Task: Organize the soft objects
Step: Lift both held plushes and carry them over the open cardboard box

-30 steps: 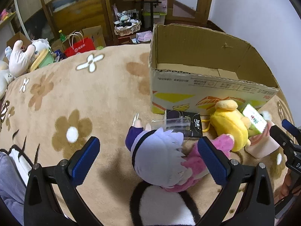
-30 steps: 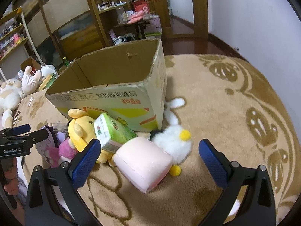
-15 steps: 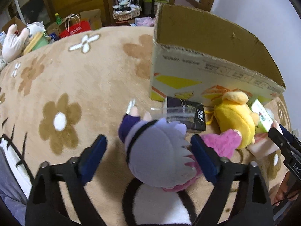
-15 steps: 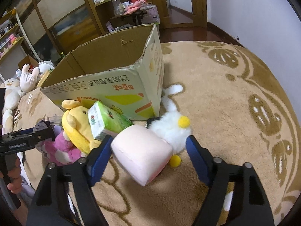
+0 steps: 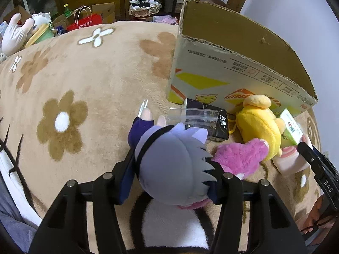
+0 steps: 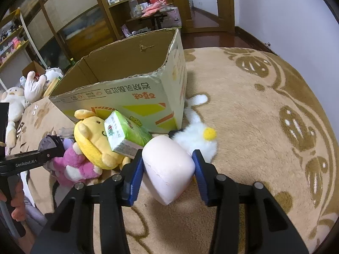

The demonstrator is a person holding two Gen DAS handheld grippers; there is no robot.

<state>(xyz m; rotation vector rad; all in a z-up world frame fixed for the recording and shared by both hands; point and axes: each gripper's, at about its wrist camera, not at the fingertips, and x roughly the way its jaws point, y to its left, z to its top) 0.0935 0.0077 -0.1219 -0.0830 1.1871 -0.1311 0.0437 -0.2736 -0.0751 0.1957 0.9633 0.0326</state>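
My left gripper (image 5: 169, 180) points down over a grey-haired doll (image 5: 173, 160); its jaws are closing and the blue pads press both sides of the doll's head. My right gripper (image 6: 167, 169) is closing too, its pads squeezing a pale pink cushion (image 6: 167, 163). Between the two lie a pink plush (image 5: 239, 156), a yellow plush (image 5: 256, 127) and a green tissue pack (image 6: 125, 133). A white fluffy toy (image 6: 197, 135) lies behind the cushion. The open cardboard box (image 6: 118, 93) stands just beyond them.
Everything rests on a beige flowered blanket (image 5: 84, 74). A black tissue pack (image 5: 214, 120) and a clear plastic case (image 5: 190, 114) lie by the box's near corner. More plush toys (image 5: 14, 33) and a red bag (image 5: 84, 23) sit at the far left edge.
Both grippers' jaws have come in from wide open: the left onto the doll's head, the right onto the pink cushion. The left view has tipped a little further down.
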